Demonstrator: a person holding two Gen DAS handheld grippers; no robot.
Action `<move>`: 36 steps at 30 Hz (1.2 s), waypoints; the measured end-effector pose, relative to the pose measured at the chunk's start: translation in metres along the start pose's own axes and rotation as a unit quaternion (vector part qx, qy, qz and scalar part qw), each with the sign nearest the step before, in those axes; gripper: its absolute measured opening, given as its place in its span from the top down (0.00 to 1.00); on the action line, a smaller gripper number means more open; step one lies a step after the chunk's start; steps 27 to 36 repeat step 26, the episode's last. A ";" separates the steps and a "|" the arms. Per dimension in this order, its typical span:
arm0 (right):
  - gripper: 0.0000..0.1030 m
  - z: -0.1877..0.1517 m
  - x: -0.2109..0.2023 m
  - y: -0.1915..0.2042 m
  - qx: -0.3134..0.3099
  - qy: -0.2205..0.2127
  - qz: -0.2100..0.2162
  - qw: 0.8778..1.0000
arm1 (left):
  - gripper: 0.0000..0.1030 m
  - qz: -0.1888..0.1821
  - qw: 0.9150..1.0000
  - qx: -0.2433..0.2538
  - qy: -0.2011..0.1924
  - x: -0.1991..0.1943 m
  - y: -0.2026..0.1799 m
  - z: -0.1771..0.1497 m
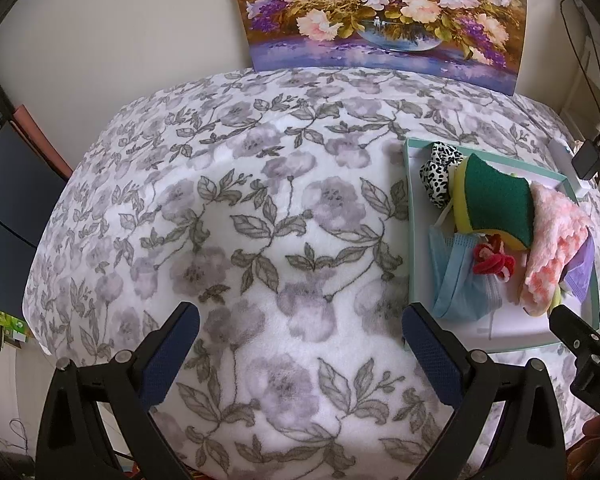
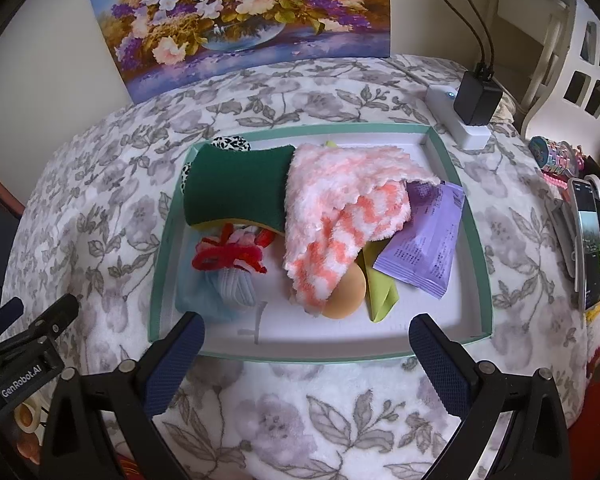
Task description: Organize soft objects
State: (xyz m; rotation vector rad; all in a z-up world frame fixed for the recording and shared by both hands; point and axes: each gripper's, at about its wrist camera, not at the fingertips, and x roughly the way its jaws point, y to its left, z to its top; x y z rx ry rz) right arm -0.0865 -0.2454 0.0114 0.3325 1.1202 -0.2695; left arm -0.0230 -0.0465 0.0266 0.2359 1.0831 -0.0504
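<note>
A shallow teal-rimmed tray (image 2: 478, 240) on the floral blanket holds the soft things: a green and yellow sponge (image 2: 236, 192), a pink and white fluffy cloth (image 2: 340, 216), a purple packet (image 2: 424, 240), a round beige puff (image 2: 346, 294), a lime cloth (image 2: 382, 292), red yarn (image 2: 228, 258), a blue face mask (image 2: 204, 300) and a spotted scrunchie (image 2: 232, 143). My right gripper (image 2: 306, 344) is open and empty just before the tray's near rim. My left gripper (image 1: 300, 336) is open and empty over bare blanket, left of the tray (image 1: 410, 216).
A flower painting (image 2: 244, 20) leans on the wall behind the blanket. A white power strip with a black charger (image 2: 474, 100) lies beyond the tray. A phone (image 2: 588, 236) and small trinkets sit at the right edge. The blanket (image 1: 240, 208) stretches left of the tray.
</note>
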 end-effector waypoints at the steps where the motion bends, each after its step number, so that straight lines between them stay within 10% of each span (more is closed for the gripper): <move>1: 0.00 0.000 0.000 0.000 -0.001 0.000 -0.001 1.000 | 0.02 0.000 1.000 0.000 0.000 0.000 0.000 0.000; 36: 0.00 0.000 0.001 0.001 -0.003 0.001 -0.002 1.000 | 0.02 -0.006 1.000 -0.008 0.004 0.001 -0.001 0.000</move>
